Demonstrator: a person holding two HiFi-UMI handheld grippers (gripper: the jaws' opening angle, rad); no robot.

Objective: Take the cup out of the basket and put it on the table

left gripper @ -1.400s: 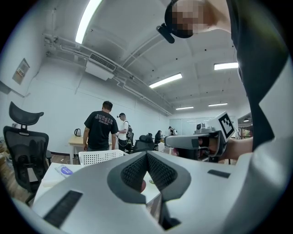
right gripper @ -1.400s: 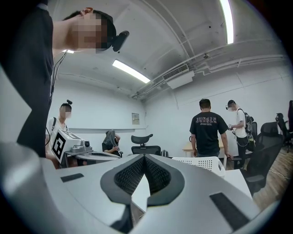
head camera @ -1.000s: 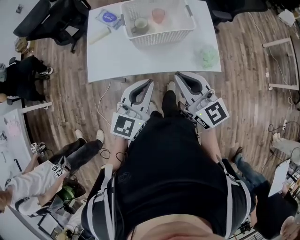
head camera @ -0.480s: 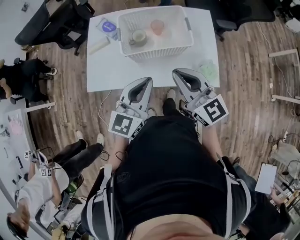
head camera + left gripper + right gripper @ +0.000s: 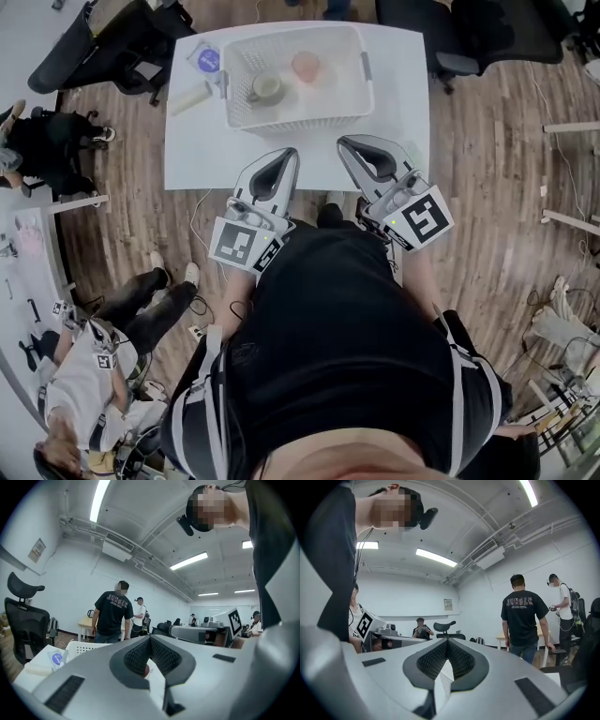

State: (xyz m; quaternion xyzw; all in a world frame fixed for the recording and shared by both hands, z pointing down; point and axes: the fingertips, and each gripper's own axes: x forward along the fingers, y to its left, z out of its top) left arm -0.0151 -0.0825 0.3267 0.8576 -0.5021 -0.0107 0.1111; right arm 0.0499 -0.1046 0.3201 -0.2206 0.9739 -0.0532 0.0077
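On the white table point(image 5: 394, 84) stands a white mesh basket point(image 5: 333, 98). Inside it are a grey-green cup point(image 5: 267, 89) on the left and a pink cup point(image 5: 305, 66) further back. My left gripper point(image 5: 286, 153) is shut and empty, its tip over the table's near edge, short of the basket. My right gripper point(image 5: 349, 142) is also shut and empty, beside it and a little nearer the basket's front wall. In the left gripper view the shut left gripper point(image 5: 150, 638) points level at the basket point(image 5: 84, 646). The right gripper point(image 5: 448, 641) shows its jaws meeting too.
Left of the basket lie a blue-labelled packet point(image 5: 206, 58) and a cream roll point(image 5: 190, 97). Office chairs stand at the table's far left point(image 5: 112, 42) and far right point(image 5: 478, 37). People stand beyond the table point(image 5: 112, 616), and another person point(image 5: 94, 366) sits at my lower left.
The table and basket have drawn nearer. Both grippers have moved forward, from over the floor to the table's near edge. Both stay shut.
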